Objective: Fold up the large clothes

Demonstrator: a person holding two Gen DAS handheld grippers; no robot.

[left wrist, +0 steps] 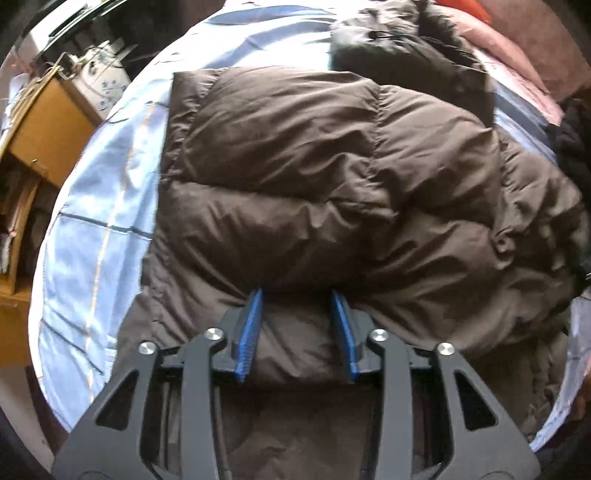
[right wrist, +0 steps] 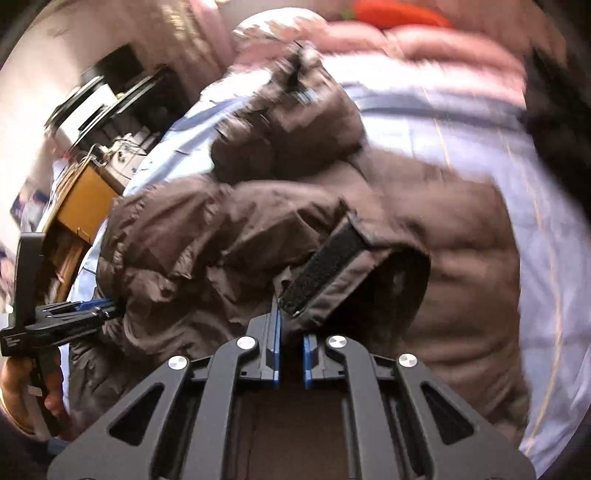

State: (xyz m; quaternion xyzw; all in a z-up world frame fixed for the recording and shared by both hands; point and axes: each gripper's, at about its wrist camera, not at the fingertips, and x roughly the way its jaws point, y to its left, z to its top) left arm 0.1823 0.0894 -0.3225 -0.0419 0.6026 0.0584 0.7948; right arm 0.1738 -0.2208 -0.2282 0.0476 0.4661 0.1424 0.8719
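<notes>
A large brown puffer jacket [left wrist: 314, 184] lies on a light blue checked bedsheet [left wrist: 92, 229]. My left gripper [left wrist: 299, 295] has its jaws apart, pressed against a thick fold of the jacket's near edge, with padding bulging between the blue pads. It also shows from the side in the right wrist view [right wrist: 110, 306], at the jacket's left edge. My right gripper [right wrist: 291, 321] is shut on the jacket's sleeve cuff [right wrist: 332, 280], which has a black velcro strip, and holds it lifted over the jacket body [right wrist: 461, 258]. The hood [right wrist: 288, 122] lies at the far end.
A wooden bedside cabinet [left wrist: 44, 122] with clutter on it stands left of the bed. Pink bedding [right wrist: 424, 44] and an orange item [right wrist: 399, 14] lie at the far end. A dark garment [left wrist: 572, 140] lies at the bed's right side.
</notes>
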